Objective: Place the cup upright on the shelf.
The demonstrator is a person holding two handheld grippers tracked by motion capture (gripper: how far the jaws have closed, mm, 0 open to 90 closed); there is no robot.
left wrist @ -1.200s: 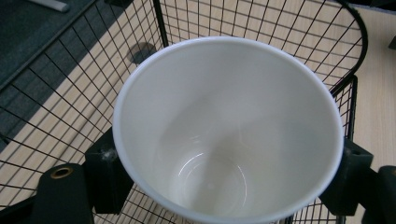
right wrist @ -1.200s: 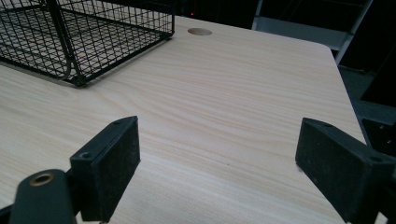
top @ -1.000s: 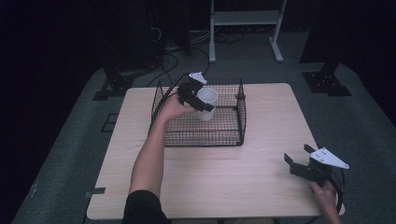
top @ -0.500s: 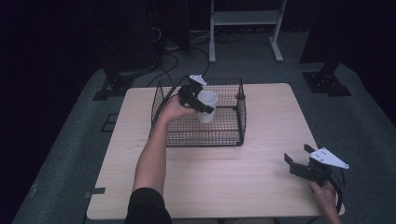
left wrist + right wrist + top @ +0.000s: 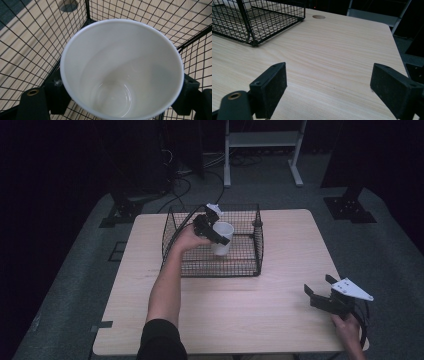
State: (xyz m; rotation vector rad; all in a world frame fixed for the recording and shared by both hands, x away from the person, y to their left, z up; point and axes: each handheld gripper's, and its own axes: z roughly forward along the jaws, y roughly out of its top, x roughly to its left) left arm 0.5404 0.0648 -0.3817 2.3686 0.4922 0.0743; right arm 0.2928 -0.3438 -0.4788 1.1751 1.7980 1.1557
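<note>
Dim high view, dark surroundings (gripper views brighter, evenly lit, sharp).

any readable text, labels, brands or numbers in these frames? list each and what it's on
None readable.
White cup, held in the left gripper over the wire basket: inside plain, no print visible.
Grey plate on the right gripper: small dark marks, too small to read.
Table: bare wood grain, no labels.

white cup (image 5: pixel 222 239), black wire-grid basket (image 5: pixel 257 251), pale wood-grain table (image 5: pixel 280 320), black-jawed grippers with grey plate
</note>
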